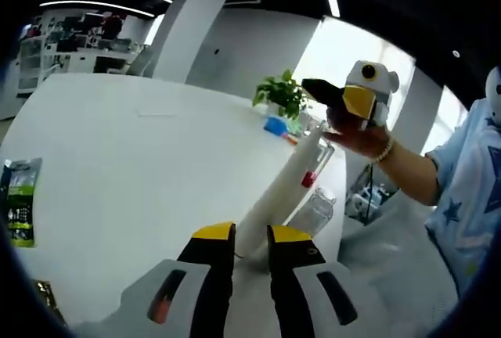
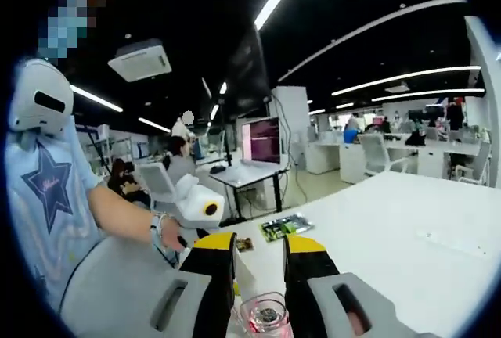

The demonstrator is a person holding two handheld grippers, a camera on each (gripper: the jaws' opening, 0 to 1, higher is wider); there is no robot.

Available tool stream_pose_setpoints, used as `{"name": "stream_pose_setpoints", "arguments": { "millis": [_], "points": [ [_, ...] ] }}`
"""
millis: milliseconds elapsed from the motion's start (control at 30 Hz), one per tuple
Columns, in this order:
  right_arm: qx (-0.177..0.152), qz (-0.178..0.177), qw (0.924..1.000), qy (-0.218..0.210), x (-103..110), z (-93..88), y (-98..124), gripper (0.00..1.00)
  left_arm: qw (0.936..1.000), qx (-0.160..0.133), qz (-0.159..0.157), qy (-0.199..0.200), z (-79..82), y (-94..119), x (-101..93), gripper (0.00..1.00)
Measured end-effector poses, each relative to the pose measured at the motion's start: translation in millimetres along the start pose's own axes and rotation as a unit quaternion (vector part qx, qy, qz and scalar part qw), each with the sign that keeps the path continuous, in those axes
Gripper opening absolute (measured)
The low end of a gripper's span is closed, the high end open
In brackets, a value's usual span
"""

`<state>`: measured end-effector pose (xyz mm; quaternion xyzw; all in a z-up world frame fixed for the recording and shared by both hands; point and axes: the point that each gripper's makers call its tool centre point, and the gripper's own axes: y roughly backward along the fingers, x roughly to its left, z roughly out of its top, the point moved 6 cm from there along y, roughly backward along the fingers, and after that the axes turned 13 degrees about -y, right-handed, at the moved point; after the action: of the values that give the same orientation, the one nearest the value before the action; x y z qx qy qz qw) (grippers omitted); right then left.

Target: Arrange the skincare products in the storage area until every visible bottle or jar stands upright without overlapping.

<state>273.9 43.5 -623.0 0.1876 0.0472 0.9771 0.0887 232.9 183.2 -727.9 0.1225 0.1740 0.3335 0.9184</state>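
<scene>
— What has the left gripper got?

— A long white tube, pinched at its near end between the yellow-tipped jaws, which stand nearly closed. The tube slants forward and away over the white table. Just beyond its far end lies a clear bottle, and further ahead stands a potted plant.

— And the right gripper?

— Its jaws stand a little apart with a clear pink-tinted jar between them, low in the view. Whether they actually press it, I cannot tell. A green packet lies on the table just ahead.
</scene>
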Motion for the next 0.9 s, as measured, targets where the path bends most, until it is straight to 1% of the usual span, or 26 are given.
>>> {"name": "stream_pose_setpoints", "arguments": {
  "millis": [167,433,567,700,767,900],
  "points": [
    [-0.011,-0.002,0.9999,-0.009,-0.4,2.5,1.1,0.17,1.0,-0.001,-0.004,-0.003,0.8,-1.1,-1.5,0.12],
    [-0.019,-0.013,0.9996,-0.017,-4.7,7.1,2.6,0.13,1.0,0.001,-0.004,-0.007,0.6,-1.2,-3.3,0.11],
    [0.0,-0.029,0.9996,-0.004,-6.5,3.6,0.4,0.12,0.9999,0.004,0.001,-0.012,0.6,-1.2,-2.4,0.11],
    [0.014,-0.034,0.9993,-0.002,-5.9,-0.5,-1.7,0.1,0.9999,0.003,0.003,-0.015,1.7,-1.1,-3.3,0.11],
    [0.026,-0.04,0.9988,0.011,-5.7,-2.5,-2.5,0.09,0.9998,0.004,0.003,-0.018,1.9,-2.0,-4.1,0.1],
    [0.028,-0.038,0.9988,0.013,-5.7,-2.6,-1.4,0.06,0.9996,0.009,0.0,-0.025,1.0,-4.1,-6.3,0.1]
  ]
}}
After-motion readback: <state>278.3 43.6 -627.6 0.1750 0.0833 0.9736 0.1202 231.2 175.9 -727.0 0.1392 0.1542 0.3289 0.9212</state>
